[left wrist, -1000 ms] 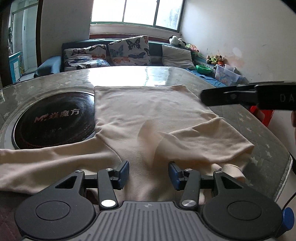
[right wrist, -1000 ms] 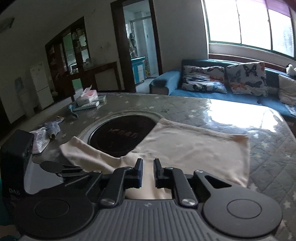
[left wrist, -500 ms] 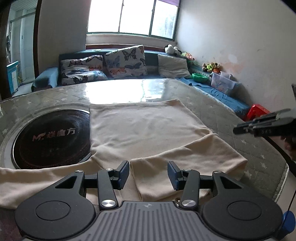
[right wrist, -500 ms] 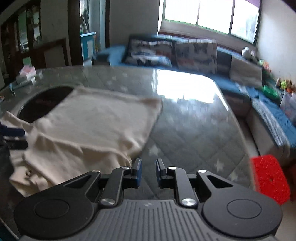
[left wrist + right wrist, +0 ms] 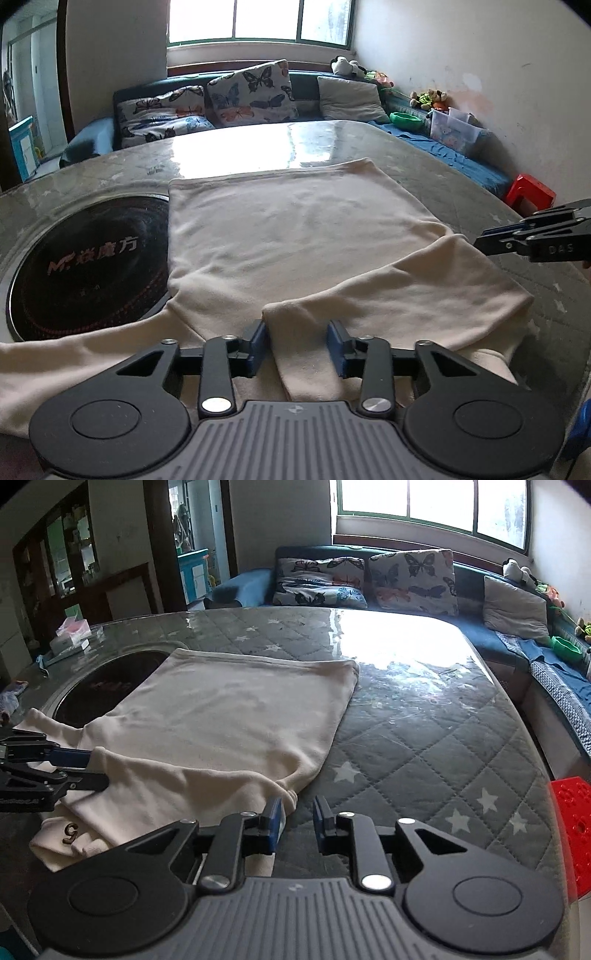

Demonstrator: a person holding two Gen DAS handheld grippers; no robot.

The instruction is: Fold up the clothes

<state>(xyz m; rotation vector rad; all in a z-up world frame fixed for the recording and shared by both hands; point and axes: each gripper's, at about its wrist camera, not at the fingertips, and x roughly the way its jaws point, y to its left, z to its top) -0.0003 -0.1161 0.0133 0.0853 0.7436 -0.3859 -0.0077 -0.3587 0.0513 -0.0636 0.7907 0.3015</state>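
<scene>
A cream long-sleeved top (image 5: pixel 295 236) lies flat on the quilted table, hem at the far side. Its right sleeve (image 5: pixel 406 295) is folded in across the chest; the left sleeve (image 5: pixel 74 354) stretches out to the left. My left gripper (image 5: pixel 298 345) is open, its jaws on either side of the folded sleeve's cuff. My right gripper (image 5: pixel 297 821) is open and empty, low at the top's right edge (image 5: pixel 295 794). It also shows in the left wrist view (image 5: pixel 491 242), and the left gripper shows in the right wrist view (image 5: pixel 92 768).
A round black induction hob (image 5: pixel 88 266) is set in the table under the top's left side. A red stool (image 5: pixel 532 192) stands past the table's right edge. A sofa with cushions (image 5: pixel 251 92) lies behind. A tissue box (image 5: pixel 72 627) sits far left.
The right sleeve has been laid across the chest. My right gripper let go, swung out to the right edge of the top and opened. My left gripper moved slightly nearer the cuff.
</scene>
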